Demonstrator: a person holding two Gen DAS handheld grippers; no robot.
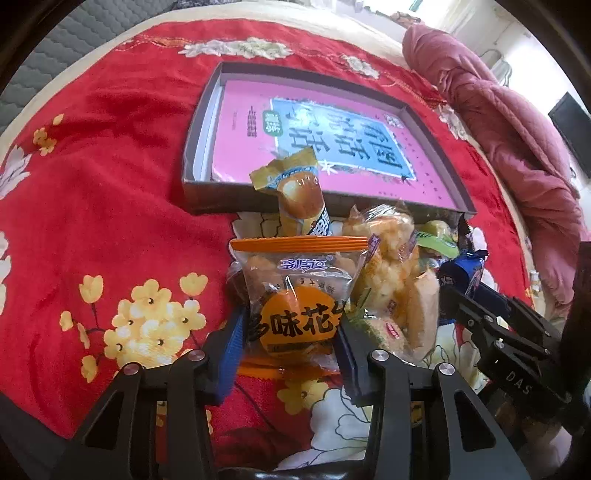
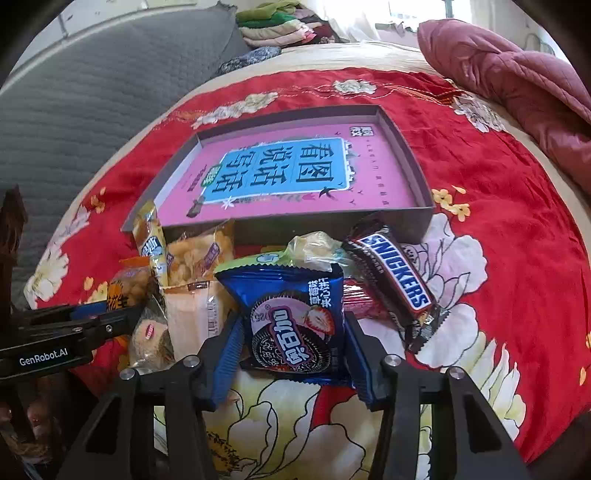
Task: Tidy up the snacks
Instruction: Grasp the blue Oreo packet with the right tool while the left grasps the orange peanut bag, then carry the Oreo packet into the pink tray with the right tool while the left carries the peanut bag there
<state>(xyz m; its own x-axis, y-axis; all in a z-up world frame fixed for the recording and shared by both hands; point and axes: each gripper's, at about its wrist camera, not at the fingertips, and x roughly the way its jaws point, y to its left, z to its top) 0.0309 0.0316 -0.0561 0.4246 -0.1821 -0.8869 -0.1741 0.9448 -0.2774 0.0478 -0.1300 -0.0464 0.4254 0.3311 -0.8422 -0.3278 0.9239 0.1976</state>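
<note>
A pile of snack packets lies on a red flowered bedspread in front of a shallow grey box (image 1: 192, 147) (image 2: 410, 155) lined with a pink printed sheet. My left gripper (image 1: 291, 328) is shut on an orange-trimmed peanut packet (image 1: 299, 291), its blue pads against both sides. My right gripper (image 2: 293, 336) is shut on a blue Oreo packet (image 2: 291, 314). A Snickers bar (image 2: 395, 277) lies right of the Oreo. A yellow sausage packet (image 1: 299, 192) leans on the box's near wall. Puffed-snack packets (image 1: 388, 266) sit between the grippers.
A crumpled pink quilt (image 1: 509, 122) (image 2: 517, 85) lies at the right of the bed. A grey padded headboard (image 2: 92, 92) is at the left, with folded clothes (image 2: 277, 22) behind. The right gripper's body shows in the left wrist view (image 1: 506, 332).
</note>
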